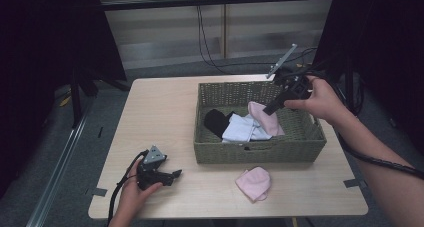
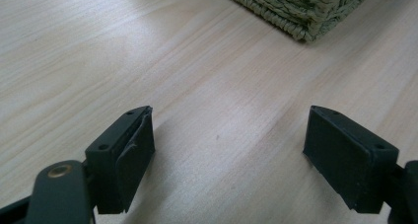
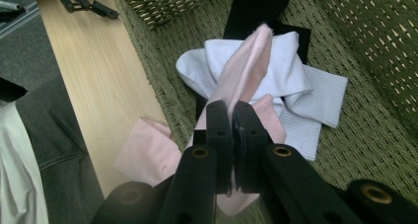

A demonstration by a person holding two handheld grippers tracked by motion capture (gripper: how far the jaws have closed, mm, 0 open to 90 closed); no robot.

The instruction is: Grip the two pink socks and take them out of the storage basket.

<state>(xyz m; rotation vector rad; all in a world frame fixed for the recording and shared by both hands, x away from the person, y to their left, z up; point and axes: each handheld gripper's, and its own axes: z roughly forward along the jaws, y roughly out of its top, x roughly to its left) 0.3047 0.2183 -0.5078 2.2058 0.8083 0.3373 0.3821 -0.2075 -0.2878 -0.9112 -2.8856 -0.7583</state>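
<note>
Two pink socks, right tool (image 3: 231, 110) pinching one (image 3: 246, 66) above basket (image 1: 210, 152), left tool (image 2: 229, 150) open, empty

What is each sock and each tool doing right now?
Right tool: shut on pink sock.
Pink sock: pinched, hanging into the basket.
Left tool: open, holding nothing.
Second pink sock: lying on the table.
White socks: in basket.
Black sock: in basket.

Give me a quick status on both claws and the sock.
Right claw shut on pink sock, held over basket. Left claw open, on table. Nothing in the way.
</note>
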